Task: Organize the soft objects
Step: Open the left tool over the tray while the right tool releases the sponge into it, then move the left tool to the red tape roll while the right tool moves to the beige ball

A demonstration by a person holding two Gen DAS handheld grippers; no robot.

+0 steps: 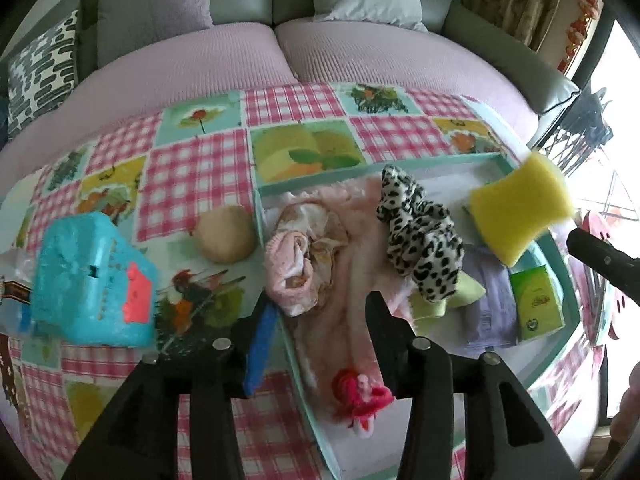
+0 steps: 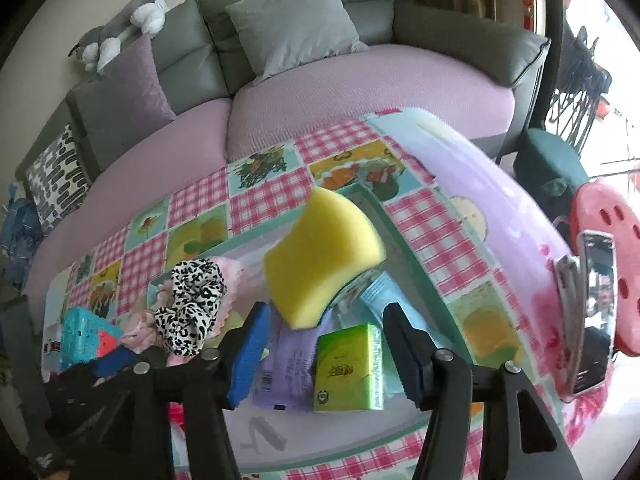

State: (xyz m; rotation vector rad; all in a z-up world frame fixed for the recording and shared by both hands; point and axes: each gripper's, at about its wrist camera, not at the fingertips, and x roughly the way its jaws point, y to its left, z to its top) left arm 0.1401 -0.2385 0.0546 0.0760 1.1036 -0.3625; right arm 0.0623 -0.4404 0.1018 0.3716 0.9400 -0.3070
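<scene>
Yellow foam sponge (image 2: 322,258) mid-air, blurred, just beyond the open, empty right tool (image 2: 324,336), above the teal-rimmed shallow tray (image 2: 394,224); left tool (image 1: 320,312) open, empty.

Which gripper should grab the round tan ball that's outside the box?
Probably the left gripper. Its view shows the tan ball close, beside the box wall. The right gripper faces the yellow sponge, ball unseen.

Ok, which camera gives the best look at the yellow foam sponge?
The right wrist view: the yellow foam sponge sits large near the centre, above the box, its notched outline and broad face clear. The left wrist view shows it smaller, blurred, near the right edge.
</scene>
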